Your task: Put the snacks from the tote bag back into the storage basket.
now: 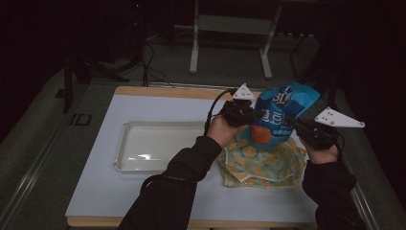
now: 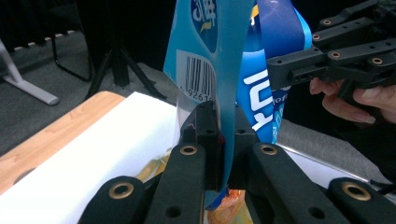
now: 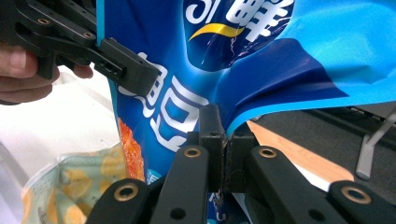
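One white table top is seen from the high view, edged in pale wood, and everything else is placed against it. One white tray is laid on the left half of the table, its long side running left to right. One yellow patterned bag is laid flat on the right half of the table, well apart from the tray's right end.

One blue snack bag is held up off the table, directly above the yellow patterned bag, with a gap between them. Its long axis is stood nearly upright, tilted a little so the top is leaned toward the table's far right corner, with the orange picture panel at the lower end. In the left gripper view its barcode is shown on the back face.

Two grippers are counted, one on each side of the blue snack bag. The left gripper is clamped on the bag's left edge; in the left gripper view the jaws are seen pressed together with the blue film pinched between them. The right gripper is clamped on the bag's right edge, and in the right gripper view its jaws are likewise closed tight on a fold of blue film.
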`<state>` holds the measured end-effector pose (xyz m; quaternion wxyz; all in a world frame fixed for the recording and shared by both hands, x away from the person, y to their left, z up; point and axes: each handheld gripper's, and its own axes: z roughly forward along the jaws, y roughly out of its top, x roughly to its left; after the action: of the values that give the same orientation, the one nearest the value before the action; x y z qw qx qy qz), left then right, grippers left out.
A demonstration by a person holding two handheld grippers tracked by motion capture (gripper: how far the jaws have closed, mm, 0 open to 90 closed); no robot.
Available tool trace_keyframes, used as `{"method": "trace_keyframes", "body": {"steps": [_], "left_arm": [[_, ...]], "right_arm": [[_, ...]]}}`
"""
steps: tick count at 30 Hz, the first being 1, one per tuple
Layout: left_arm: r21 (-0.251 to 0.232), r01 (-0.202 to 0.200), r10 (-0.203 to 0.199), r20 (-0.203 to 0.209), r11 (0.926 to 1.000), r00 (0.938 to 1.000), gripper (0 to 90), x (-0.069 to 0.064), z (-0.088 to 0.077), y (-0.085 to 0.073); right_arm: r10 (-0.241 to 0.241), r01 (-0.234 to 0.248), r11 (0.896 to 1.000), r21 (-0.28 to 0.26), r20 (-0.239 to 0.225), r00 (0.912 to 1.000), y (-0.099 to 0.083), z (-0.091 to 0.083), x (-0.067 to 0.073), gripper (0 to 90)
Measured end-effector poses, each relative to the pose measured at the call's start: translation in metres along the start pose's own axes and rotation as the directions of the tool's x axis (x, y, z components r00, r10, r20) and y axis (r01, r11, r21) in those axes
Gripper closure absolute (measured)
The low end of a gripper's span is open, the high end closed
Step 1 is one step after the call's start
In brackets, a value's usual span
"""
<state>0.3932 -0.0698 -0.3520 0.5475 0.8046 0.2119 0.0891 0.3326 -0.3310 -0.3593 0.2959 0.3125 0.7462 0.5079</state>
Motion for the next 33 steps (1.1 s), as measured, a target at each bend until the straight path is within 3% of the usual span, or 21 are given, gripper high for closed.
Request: {"method": "trace_keyframes", "body": {"steps": [13,22,33], "left_arm": [[-0.017,0.014,-0.015,-0.035,0.9997,0.9993,88.0,0.019,-0.021,0.013],[-0.025,0.036,-0.038,-0.070,0.9990,0.9968,88.0,0.032,-0.043,0.003],[-0.029,0.048,-0.051,-0.113,0.9984,0.9923,88.0,0.039,-0.073,-0.008]], "right_arm": [[-0.011,0.010,1.000,-0.015,-0.008,0.9999,0.027,0.020,0.000,88.5],[-0.034,0.034,0.999,-0.010,-0.028,0.9990,0.039,0.043,0.015,88.5],[-0.051,0.051,0.999,-0.012,-0.069,0.9963,0.048,0.064,0.035,88.5]]}}
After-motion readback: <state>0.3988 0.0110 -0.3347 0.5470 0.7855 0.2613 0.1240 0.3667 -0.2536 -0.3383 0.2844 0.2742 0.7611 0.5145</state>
